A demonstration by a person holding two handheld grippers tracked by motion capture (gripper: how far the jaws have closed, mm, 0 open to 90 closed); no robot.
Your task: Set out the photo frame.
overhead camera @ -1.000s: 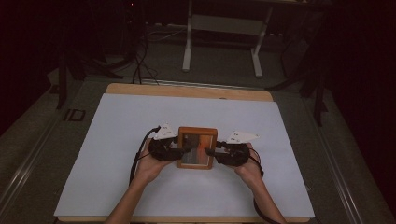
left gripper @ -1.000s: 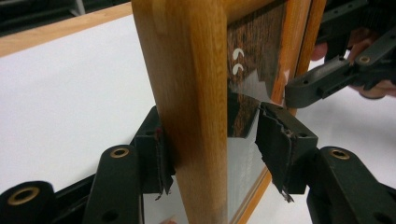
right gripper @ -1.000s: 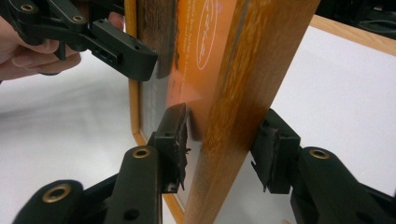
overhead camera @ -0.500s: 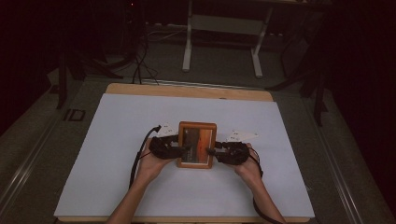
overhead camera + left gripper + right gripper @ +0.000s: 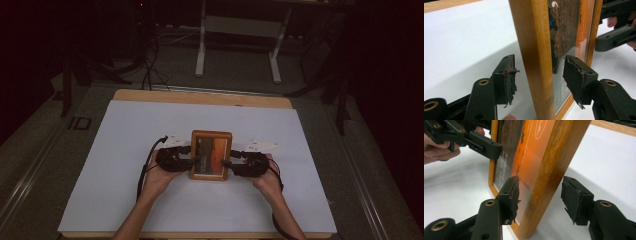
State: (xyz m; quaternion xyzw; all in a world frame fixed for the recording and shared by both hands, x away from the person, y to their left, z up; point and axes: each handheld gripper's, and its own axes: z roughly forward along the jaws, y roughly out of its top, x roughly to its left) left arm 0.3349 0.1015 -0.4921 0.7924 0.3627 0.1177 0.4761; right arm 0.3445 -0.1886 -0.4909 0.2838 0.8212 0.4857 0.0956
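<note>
The picture frame (image 5: 211, 155) stands on the white sheet (image 5: 120, 150) that covers the bench (image 5: 200, 97), set between the two tools, its wooden border upright and its printed orange and brown face turned towards the person. The left tool (image 5: 196, 161) reaches in at the frame's left edge and the right tool (image 5: 226, 162) at its right edge, each held in a hand (image 5: 155, 177) coming from the near side of the bench.

In the left gripper view, the frame's (image 5: 536, 57) wooden edge rises between the left tool's (image 5: 537, 80) jaws, with one pad (image 5: 507, 80) behind the frame and the other in front of the glass. Both pads stand off the wood with a gap showing on each side. These jaws have just been opening, with the frame between them but not gripped.

In the right gripper view, the frame's (image 5: 549, 170) other edge sits likewise between the right tool's (image 5: 540, 197) jaws, one pad (image 5: 576, 200) behind the wood and one against the front face side, again with clear gaps. These jaws too have just been opening around the frame and do not press on it. Beyond the frame, the left tool (image 5: 486, 145) shows at the far edge.
</note>
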